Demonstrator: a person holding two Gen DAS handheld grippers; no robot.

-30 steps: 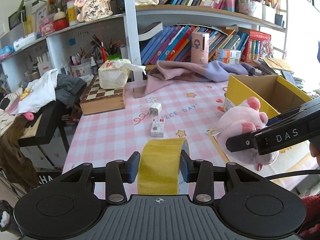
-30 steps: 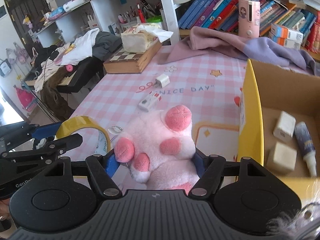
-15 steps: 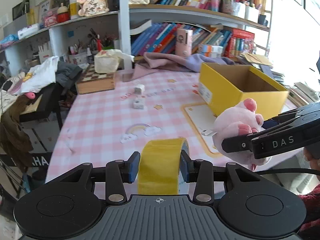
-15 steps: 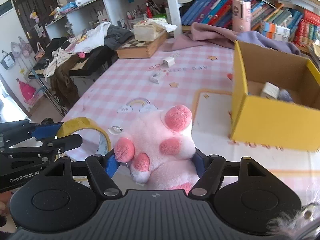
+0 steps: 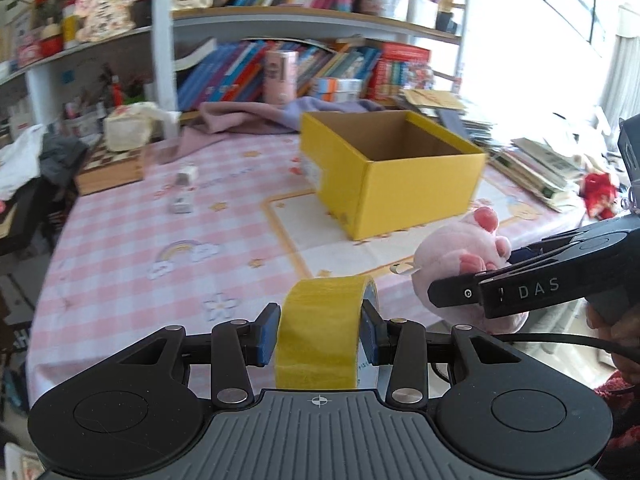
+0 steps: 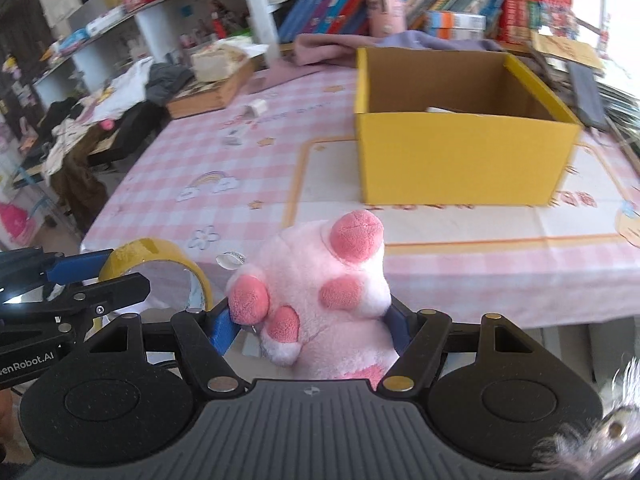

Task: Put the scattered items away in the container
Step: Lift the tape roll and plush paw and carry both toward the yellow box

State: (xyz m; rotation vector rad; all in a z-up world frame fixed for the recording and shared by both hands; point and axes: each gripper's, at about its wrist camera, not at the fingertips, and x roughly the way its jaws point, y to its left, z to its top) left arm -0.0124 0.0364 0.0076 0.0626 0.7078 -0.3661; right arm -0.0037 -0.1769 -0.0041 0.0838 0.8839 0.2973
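The left gripper jaws clamp a yellow tape roll; the right gripper jaws clamp a pink plush toy, both held off the counter edge. The yellow box already holds something; two small items remain on the counter.

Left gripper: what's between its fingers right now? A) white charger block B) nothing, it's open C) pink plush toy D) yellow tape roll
D. The left gripper has its blue-padded fingers closed on the yellow tape roll, seen edge-on in the left wrist view; the pink plush toy is in the right gripper instead.
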